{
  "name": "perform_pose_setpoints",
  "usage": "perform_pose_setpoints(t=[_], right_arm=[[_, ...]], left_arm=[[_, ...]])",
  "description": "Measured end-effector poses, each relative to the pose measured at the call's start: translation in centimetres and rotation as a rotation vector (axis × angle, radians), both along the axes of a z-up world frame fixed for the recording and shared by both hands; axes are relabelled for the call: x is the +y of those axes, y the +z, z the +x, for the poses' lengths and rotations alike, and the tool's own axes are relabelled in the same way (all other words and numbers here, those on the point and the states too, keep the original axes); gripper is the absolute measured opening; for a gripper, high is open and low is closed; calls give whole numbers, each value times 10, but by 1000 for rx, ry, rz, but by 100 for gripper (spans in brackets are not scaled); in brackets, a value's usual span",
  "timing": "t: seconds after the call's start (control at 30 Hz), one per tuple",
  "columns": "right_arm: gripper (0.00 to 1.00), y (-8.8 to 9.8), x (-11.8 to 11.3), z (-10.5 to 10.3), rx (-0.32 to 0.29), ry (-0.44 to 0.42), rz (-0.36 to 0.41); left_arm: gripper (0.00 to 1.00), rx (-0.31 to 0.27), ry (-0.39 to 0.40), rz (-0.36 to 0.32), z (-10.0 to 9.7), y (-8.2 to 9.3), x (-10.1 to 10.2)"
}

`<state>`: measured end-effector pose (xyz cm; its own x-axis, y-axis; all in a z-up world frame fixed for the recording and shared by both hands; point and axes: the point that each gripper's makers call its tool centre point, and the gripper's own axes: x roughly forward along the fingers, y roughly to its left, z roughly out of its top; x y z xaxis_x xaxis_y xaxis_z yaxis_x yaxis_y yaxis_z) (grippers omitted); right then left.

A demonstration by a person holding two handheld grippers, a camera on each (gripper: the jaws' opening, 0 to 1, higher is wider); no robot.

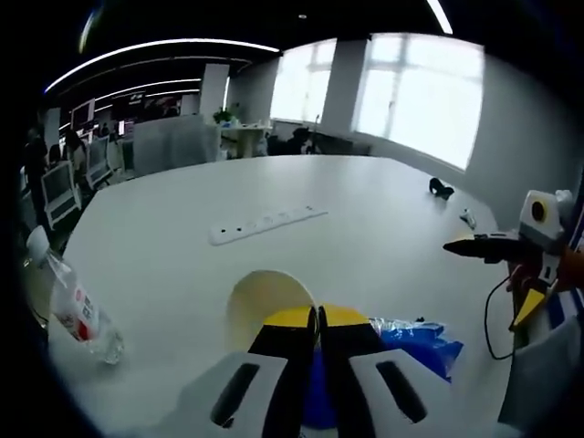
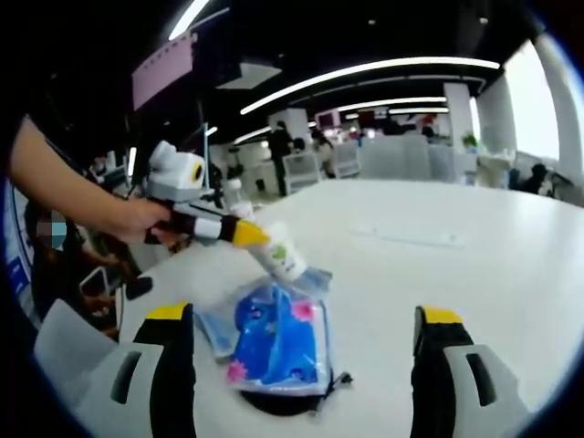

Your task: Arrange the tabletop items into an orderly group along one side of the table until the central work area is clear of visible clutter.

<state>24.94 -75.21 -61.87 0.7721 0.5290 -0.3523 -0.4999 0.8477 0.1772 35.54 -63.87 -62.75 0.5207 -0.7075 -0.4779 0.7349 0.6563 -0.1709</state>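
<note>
Left hand-held gripper point(image 1: 318, 315): jaws closed together, yellow tips meeting on the rim of a pale paper cup point(image 1: 262, 301); from the right gripper view the same gripper point(image 2: 251, 235) comes in from the left, carried by a person's hand point(image 2: 137, 221), with the cup point(image 2: 283, 255) hanging tilted from its tip above the blue plastic packet point(image 2: 278, 338). Right hand-held gripper point(image 2: 306, 315): jaws wide apart, nothing between them, hovering over the packet, which lies on the white table point(image 2: 474, 265) near its edge. Risks, as judgement: the hold on the cup is a thin-rim pinch, so a quick swing could let it slip or crumple; the slick film of the packet may slide or fold when pinched, and could be pushed off the near edge. A water bottle point(image 1: 78, 310) lies on its side at the table's left edge and may roll if bumped. A power strip point(image 1: 266, 224) sits mid-table; small dark objects point(image 1: 442, 189) lie far right, too small to identify. Unclear: whether the cup holds anything; the dark item under the packet is mostly covered; the packet's contents are blurred.
</note>
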Motion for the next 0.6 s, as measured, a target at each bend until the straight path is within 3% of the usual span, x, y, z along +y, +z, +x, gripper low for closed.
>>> perform_pose_setpoints(t=[0.6], right_arm=[[100,16,14,-3,-40,53,-23]], left_arm=[[1,-58,-14,83,-5,22,20]])
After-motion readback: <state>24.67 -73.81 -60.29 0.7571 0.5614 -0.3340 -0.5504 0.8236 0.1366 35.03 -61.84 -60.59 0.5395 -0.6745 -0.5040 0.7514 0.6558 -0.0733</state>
